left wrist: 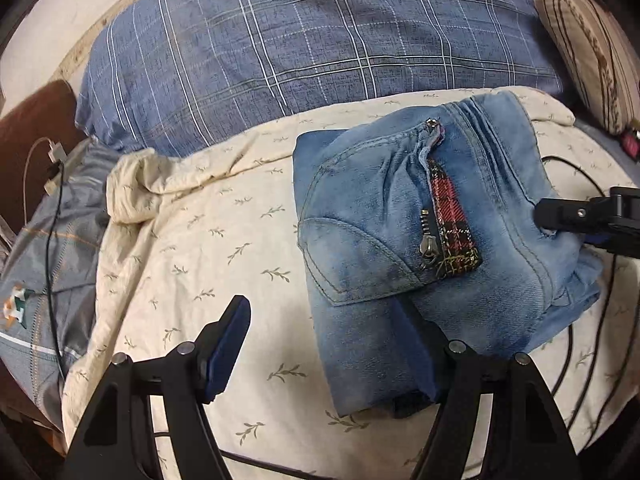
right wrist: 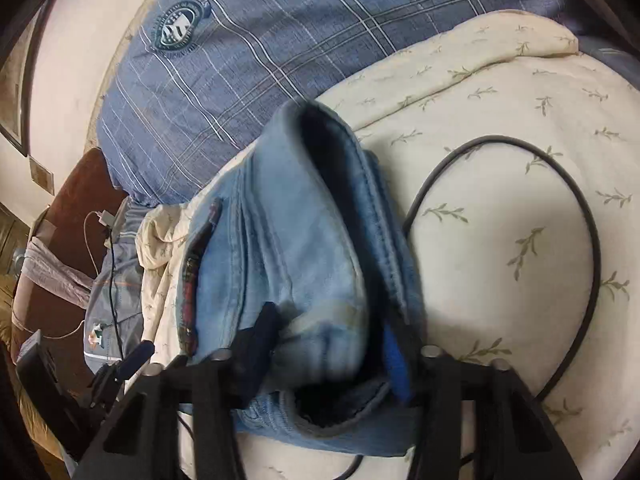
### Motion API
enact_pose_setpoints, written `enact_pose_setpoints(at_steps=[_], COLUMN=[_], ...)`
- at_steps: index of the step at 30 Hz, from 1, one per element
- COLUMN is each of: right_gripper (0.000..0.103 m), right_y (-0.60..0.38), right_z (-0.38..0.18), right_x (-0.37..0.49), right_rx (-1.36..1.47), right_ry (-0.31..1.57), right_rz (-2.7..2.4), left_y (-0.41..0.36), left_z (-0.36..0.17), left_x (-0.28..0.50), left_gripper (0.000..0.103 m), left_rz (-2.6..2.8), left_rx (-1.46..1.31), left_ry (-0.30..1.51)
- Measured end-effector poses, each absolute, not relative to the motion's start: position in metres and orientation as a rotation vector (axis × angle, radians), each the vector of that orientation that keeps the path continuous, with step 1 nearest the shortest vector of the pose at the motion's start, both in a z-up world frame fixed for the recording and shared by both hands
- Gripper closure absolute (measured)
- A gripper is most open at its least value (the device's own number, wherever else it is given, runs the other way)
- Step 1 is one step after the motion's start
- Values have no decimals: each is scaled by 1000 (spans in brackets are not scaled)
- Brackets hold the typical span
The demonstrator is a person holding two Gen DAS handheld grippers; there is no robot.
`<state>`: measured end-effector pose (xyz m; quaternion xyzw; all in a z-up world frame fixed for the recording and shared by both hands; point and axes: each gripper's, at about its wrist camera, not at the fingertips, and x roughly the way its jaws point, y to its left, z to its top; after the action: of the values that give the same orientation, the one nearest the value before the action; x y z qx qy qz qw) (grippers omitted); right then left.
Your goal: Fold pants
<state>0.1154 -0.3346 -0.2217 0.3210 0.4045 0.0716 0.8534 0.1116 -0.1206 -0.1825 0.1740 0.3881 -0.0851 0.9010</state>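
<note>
The light blue jeans (left wrist: 424, 240) lie folded into a compact bundle on the cream leaf-print sheet (left wrist: 208, 248), zip and red plaid trim on top. My left gripper (left wrist: 320, 344) is open; its right finger is tucked under the bundle's near edge, its left finger rests free on the sheet. My right gripper (right wrist: 332, 344) is open around the bundle's end, with a thick fold of the jeans (right wrist: 304, 240) between its fingers (right wrist: 260, 332). It also shows in the left wrist view (left wrist: 576, 216) at the bundle's right side.
A blue plaid pillow (left wrist: 304, 36) lies behind the jeans. A striped cushion (left wrist: 588, 48) sits at the far right. A black cable (right wrist: 576, 208) loops over the sheet right of the jeans. Charger cables (left wrist: 52, 168) and grey bedding lie at the left.
</note>
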Motion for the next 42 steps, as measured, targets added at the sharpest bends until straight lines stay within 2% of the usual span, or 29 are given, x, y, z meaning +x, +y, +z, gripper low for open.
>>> enact_pose_setpoints(at_steps=[13,18,23,30,33,42], right_gripper=[51,51,51,51,51,50], right_y=[-332,-333,-333,-335,-339,-340], right_z=[-221,-221,-213,-161,-151,-163], right_x=[112,113,109,87,101,173], right_rx=[622,618,614,554,567,623], right_ry=[843,843,839,598,561,587], right_rz=[172,178,181,203,194,227], left_y=[-117,-114,-112,-100,-102,-124], left_z=[-183,-183,-172,-120,-114,-173], left_x=[115,118,119,142,172,235], left_gripper=[28,23,23,23,23,23], left_rz=[-185,-183,-180,-162,-100,-75], left_rx=[339,316,307,233,227,195], left_ry=[788,791,787,678,691,874])
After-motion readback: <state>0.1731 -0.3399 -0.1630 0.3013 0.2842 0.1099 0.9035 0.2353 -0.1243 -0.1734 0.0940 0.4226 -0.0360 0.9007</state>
